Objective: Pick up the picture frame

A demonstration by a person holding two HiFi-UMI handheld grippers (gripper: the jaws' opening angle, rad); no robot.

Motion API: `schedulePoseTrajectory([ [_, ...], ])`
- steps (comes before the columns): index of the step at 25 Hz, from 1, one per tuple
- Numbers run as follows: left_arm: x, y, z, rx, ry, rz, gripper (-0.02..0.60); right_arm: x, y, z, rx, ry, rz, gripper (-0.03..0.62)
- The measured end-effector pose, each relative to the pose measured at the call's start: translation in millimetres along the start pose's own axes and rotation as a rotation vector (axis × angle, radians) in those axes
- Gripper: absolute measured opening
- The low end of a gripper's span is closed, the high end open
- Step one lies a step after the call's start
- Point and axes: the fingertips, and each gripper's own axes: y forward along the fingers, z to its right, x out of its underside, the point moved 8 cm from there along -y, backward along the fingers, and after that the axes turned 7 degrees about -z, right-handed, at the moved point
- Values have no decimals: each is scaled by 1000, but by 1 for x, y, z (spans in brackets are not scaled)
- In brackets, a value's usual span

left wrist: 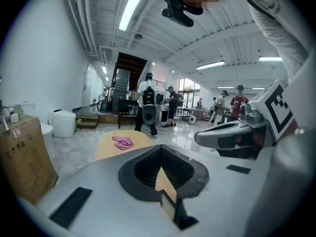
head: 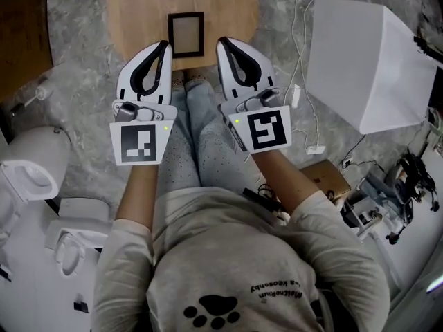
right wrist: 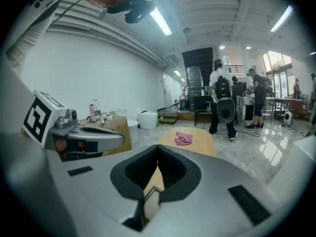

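A small black picture frame (head: 185,34) lies flat near the front edge of a light wooden table (head: 138,12). My left gripper (head: 164,45) hovers just left of the frame and my right gripper (head: 221,42) just right of it. Both are shut and hold nothing. In the left gripper view the shut left gripper (left wrist: 159,148) shows only table wood below its tip. In the right gripper view a dark frame corner (right wrist: 150,191) shows below the shut right gripper (right wrist: 158,147). A pink cloth (right wrist: 183,138) lies at the table's far end.
A big white box (head: 367,61) stands right of the table, with cables (head: 304,102) on the marble floor beside it. White toilets (head: 31,171) and a cardboard box (left wrist: 22,157) are on the left. Several people (left wrist: 148,107) stand far behind the table.
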Motion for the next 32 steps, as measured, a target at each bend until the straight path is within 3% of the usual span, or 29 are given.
schedulePoseTrajectory([
  [20, 49, 36, -9, 17, -5, -41, 9, 53, 43, 14, -24, 22, -58, 9],
  [26, 64, 44, -18, 7, -33, -54, 9, 70, 51, 26, 25, 62, -69, 9],
  [32, 77, 53, -21, 10, -4, -57, 9, 88, 57, 26, 36, 75, -95, 9],
])
